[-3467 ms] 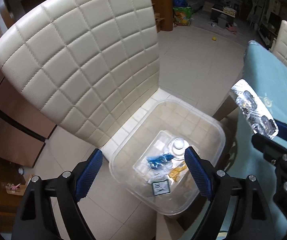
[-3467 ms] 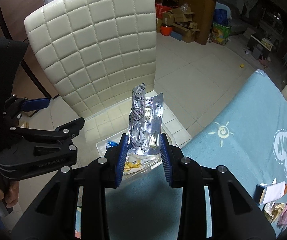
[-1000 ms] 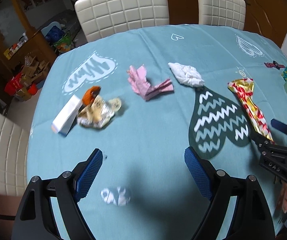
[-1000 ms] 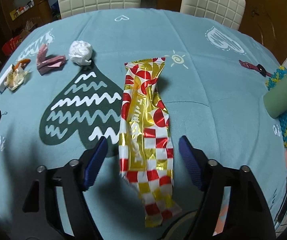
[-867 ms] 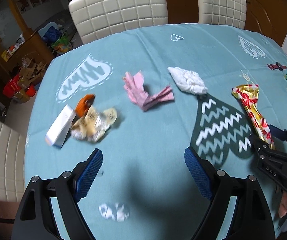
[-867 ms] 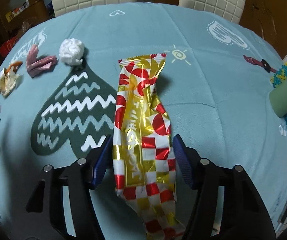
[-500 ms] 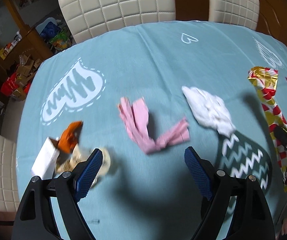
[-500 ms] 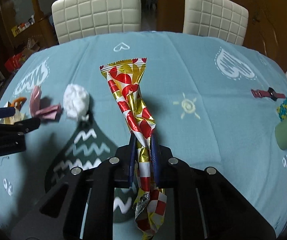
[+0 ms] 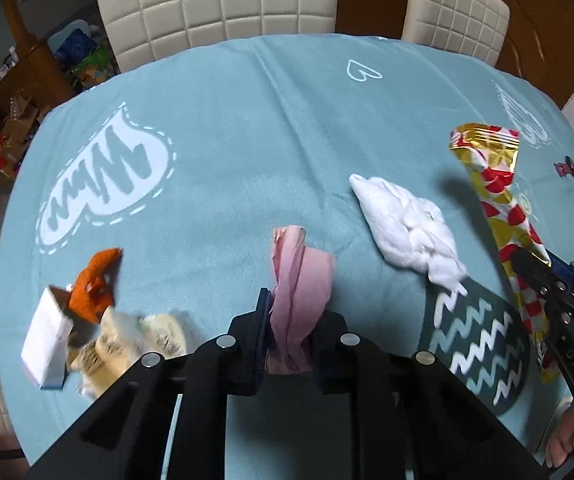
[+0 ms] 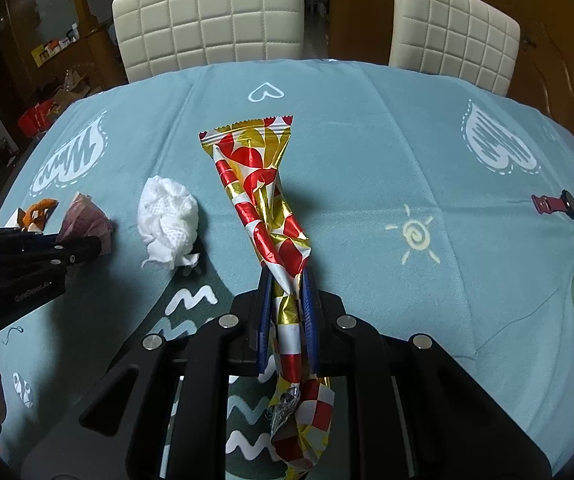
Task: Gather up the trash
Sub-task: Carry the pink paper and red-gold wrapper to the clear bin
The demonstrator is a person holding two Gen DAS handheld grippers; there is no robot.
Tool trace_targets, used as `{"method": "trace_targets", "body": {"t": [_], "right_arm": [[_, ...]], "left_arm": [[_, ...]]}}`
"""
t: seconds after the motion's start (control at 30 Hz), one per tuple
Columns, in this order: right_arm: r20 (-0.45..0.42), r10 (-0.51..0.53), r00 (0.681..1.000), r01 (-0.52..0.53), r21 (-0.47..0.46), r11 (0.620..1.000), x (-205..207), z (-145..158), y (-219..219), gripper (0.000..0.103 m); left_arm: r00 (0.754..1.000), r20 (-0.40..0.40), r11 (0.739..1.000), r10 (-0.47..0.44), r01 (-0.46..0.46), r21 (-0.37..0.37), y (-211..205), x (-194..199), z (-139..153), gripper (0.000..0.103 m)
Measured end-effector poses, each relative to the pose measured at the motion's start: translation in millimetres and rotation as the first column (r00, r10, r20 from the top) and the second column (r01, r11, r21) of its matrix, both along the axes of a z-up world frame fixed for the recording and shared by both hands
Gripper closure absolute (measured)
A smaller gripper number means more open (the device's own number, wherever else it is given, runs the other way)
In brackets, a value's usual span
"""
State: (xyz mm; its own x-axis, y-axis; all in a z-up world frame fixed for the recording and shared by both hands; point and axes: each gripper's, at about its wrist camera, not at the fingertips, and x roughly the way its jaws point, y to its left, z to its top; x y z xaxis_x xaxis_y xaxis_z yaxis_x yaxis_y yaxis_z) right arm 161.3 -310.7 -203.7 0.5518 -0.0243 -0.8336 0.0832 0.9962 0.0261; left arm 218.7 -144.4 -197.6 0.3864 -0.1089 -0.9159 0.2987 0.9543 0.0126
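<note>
Left gripper (image 9: 291,322) is clamped on the pink crumpled paper (image 9: 301,280), which sticks up btwn its jaws over the teal tablecloth (image 9: 227,128). Right gripper (image 10: 287,312) is pinched tight on the red/gold checkered wrapper (image 10: 263,196); the printing on it is too creased to read. White tissue wad (image 10: 169,216) sits just left of the right gripper. Cloth has a "MMM" bubble (image 9: 107,172) ahead-left of the left gripper. Small white box (image 9: 45,344) w/ an orange scrap (image 9: 93,286) to its left; box text unreadable.

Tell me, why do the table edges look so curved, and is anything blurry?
Both wrist views use fisheye lenses, so the blue tablecloth bulges. Left wrist view: the trash pile is smeared by motion. Right wrist view: sharp, with glare on the foil wrapper.
</note>
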Motion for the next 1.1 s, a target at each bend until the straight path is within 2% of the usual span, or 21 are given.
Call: {"method": "trace_targets", "body": {"t": [0.3, 0.7, 1.1], "right_arm": [[-0.005, 0.046, 0.999, -0.046, -0.002, 0.999, -42.6, 14.7, 23.3, 0.086], [0.000, 0.156, 0.988, -0.156, 0.004, 0.988, -101.7, 31.8, 76.9, 0.086], [0.002, 0.277, 0.961, -0.277, 0.021, 0.961, -125.4, 39.2, 146.7, 0.086]], "left_arm": [[1.000, 0.027, 1.000, 0.004, -0.004, -0.013, 25.0, -59.3, 22.1, 0.087], [0.996, 0.078, 0.999, 0.041, -0.041, 0.001, 59.7, -121.6, 41.7, 0.087], [0.988, 0.104, 0.993, 0.113, -0.114, 0.005, 118.5, -164.5, 50.2, 0.087]]}}
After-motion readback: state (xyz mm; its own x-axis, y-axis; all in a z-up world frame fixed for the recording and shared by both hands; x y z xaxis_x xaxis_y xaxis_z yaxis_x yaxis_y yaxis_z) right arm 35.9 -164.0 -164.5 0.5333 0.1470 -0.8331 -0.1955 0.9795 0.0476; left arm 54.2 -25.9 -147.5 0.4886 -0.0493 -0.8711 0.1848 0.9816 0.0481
